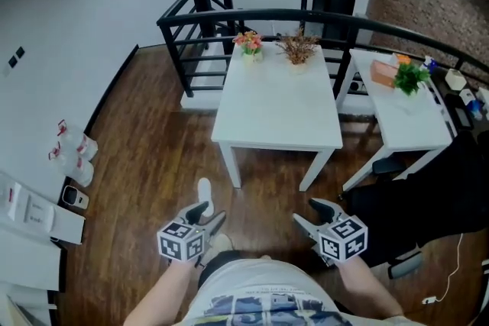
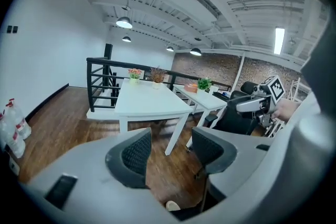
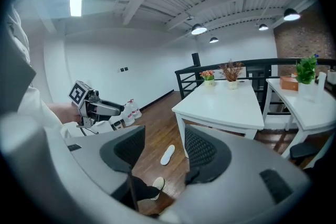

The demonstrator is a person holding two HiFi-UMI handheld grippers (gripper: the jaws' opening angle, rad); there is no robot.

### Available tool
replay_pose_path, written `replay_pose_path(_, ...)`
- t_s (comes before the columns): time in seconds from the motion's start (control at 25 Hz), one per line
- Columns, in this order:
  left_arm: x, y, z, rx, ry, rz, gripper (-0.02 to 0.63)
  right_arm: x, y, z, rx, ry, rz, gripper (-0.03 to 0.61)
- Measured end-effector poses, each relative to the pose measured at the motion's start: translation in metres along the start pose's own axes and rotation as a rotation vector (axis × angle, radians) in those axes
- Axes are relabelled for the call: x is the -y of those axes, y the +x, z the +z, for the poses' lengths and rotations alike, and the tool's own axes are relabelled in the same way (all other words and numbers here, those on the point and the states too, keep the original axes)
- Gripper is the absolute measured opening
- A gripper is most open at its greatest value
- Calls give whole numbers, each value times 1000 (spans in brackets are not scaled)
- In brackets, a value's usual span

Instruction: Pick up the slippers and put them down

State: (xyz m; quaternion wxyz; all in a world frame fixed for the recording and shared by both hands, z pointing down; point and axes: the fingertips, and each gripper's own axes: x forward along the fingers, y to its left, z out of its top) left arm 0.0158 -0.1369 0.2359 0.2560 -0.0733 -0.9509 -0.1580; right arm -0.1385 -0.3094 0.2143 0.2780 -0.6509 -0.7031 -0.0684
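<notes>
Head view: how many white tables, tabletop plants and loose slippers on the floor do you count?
White tables: 2
Tabletop plants: 3
Loose slippers: 1
Total: 6

I hold my left gripper (image 1: 207, 214) low in front of my body, its jaws apart and nothing between them. My right gripper (image 1: 309, 214) is to the right of it at the same height, well apart, jaws also apart and empty. Both point forward and a little down. Behind them are my left forearm (image 1: 163, 288) and right forearm (image 1: 368, 291).
</notes>
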Motion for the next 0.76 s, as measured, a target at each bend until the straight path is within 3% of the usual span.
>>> replay_pose_path(0.28, 23, 0, 3, 11, 14, -15, 245, -2, -5, 9, 28, -23, 8, 253)
replay_pose_path(0.76, 24, -4, -9, 1, 1, 0, 245, -1, -6, 6, 42, -33, 8, 253)
